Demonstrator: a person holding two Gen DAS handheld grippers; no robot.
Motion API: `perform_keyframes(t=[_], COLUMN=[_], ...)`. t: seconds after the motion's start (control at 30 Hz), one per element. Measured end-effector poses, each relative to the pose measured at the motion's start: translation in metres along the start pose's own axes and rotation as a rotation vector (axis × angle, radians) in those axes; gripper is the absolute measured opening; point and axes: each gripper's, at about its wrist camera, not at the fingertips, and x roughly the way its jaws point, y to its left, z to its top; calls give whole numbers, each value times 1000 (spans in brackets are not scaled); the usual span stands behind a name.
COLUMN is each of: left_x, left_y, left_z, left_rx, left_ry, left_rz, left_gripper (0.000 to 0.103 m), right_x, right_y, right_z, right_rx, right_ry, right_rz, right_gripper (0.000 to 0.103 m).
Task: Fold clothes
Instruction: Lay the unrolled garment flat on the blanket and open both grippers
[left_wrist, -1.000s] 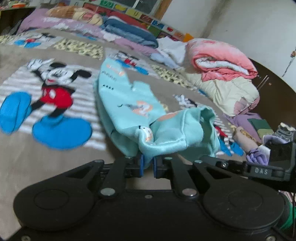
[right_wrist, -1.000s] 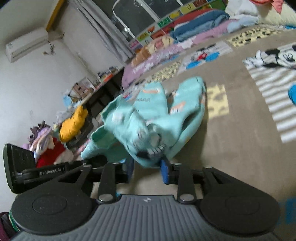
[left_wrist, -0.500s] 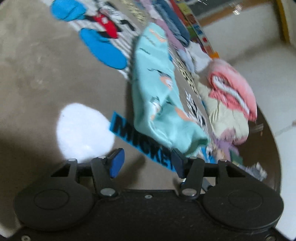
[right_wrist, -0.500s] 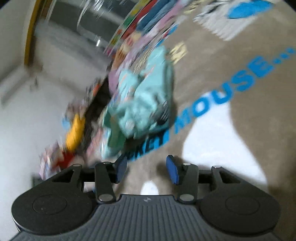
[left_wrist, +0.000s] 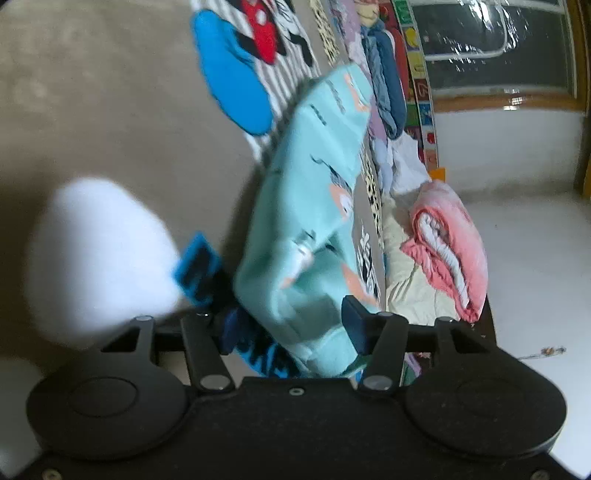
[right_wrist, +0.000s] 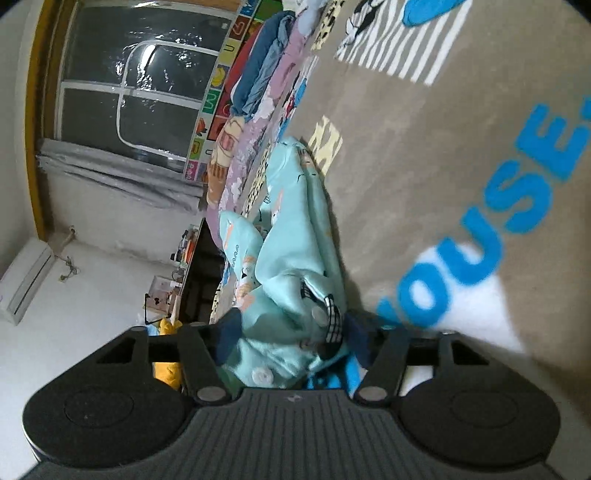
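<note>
Garment (left_wrist: 306, 206) is a teal printed piece lying bunched on the tan blanket (left_wrist: 110, 110), running lengthwise away from both cameras. Left gripper (left_wrist: 291, 328): jaws apart, near end of the cloth sits between them, not pinched. Right gripper (right_wrist: 291, 332): jaws also apart, bunched buttoned end between them. Pink quilt (left_wrist: 447, 251) well off to the side.

We see a tan Mickey Mouse blanket (right_wrist: 424, 155), a rolled pink quilt (left_wrist: 448, 247), folded blue bedding (right_wrist: 258, 74), a window (right_wrist: 140, 85), a wall air conditioner (right_wrist: 24, 278), a yellow toy (right_wrist: 168, 365).
</note>
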Motion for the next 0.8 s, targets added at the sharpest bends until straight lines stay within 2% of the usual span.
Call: perform_keyframes(t=[0.03, 0.07, 0.2, 0.27, 0.3, 0.37, 0.43, 0.53, 0.6, 0.63, 0.73, 0.77, 0.8], left_x=[1, -2, -22, -29, -31, -31, -33, -41, -45, -46, -52, -54, -56], left_y=[-6, -15, -48, -53, -50, -31, -10, 2, 1, 1, 1, 1, 0], left_z=[-1, -2, -14, -23, -26, -28, -30, -32, -30, -29, -25, -24, -23], left_rx=[41, 105, 412, 539, 572, 551, 518, 485, 481, 475, 450, 449, 450], left_ry=[4, -6, -64, -86, -92, -81, -67, -52, -43, -46, -65, -73, -81], left_rz=[20, 39, 101, 143, 165, 216, 258, 227, 220, 221, 221, 222, 224], left_gripper=[17, 12, 8, 8, 8, 8, 8, 8, 8, 10, 36, 40, 40], right_x=[4, 4, -17, -29, -32, -38, -43, -56, -65, -68, -74, -74, -75], right_y=[1, 6, 30, 34, 33, 24, 8, -10, -10, -9, -8, -9, -9], right_z=[0, 0, 1, 4, 4, 2, 0, -3, -4, -3, 1, 2, 2], right_rx=[-3, -27, -161, -208, -235, -265, -229, -166, -171, -186, -202, -199, -202], right_ry=[8, 6, -41, -34, -21, 9, 8, -21, -36, -42, -68, -75, -81], right_rz=[1, -2, -5, -21, -44, -95, -116, -115, -116, -116, -89, -77, -70], right_gripper=[34, 28, 27, 27, 27, 27, 28, 28, 30, 36, 49, 54, 55])
